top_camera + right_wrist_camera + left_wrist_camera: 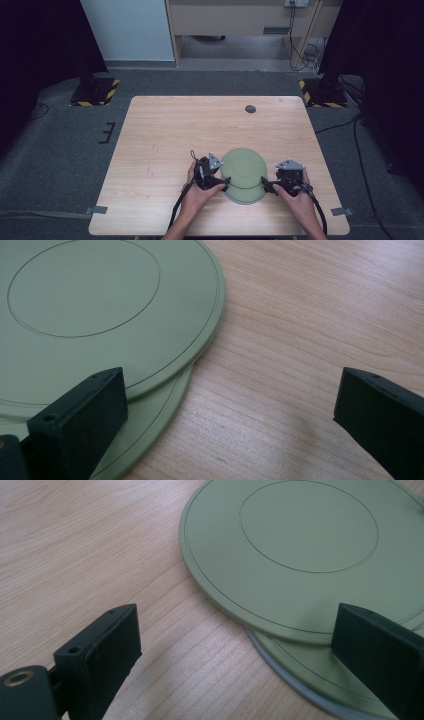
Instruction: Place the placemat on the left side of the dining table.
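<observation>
Wooden table [165,135] — stacked green plates [243,170] between both gaping tools.

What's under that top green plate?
A second green plate lies under the top plate, shifted toward the person, on the wooden table. Most of it is covered, so anything between them is hidden.

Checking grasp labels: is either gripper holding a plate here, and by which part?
Nothing is held. The left gripper and right gripper are both open at opposite edges of the stacked green plates: top plate, lower plate. Neither has closed on a rim.
</observation>
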Tool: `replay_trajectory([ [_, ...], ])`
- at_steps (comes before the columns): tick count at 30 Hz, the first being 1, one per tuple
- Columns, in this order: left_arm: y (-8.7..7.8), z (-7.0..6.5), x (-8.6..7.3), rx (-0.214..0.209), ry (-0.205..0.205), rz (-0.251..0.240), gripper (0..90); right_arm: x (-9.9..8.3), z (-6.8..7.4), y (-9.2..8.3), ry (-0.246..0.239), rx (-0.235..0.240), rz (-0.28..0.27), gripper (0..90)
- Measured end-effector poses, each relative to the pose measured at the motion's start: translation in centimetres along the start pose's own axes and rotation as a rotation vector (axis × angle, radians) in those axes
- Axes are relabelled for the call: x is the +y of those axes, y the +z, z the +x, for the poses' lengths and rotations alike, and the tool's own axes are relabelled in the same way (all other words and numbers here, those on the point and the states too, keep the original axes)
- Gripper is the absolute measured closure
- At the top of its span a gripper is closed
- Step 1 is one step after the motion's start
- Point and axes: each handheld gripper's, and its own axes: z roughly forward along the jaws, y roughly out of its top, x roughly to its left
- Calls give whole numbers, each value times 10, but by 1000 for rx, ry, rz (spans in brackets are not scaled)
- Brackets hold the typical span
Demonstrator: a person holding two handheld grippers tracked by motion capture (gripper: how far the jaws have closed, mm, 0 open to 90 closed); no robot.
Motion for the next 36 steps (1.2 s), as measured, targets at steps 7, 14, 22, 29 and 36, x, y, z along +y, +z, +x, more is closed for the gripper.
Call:
replay_trajectory([
  [7, -2, 1, 7, -8, -8, -24, 86, 0, 2, -2, -1, -2, -11, 42],
  [14, 5, 3, 26, -34, -23, -9, 88, 0, 4, -4, 3, 22, -23, 44],
  [22, 28, 6, 39, -72, -41, 46, 70, 1, 2, -1, 13, 38, -16, 30],
  [29, 41, 13, 38, -130, -109, 87, 48, 1, 2, 0, 13, 39, -16, 28],
  [36, 44, 15, 37, -156, -142, 81, 42, 1, 1, 0, 17, 41, -16, 24],
])
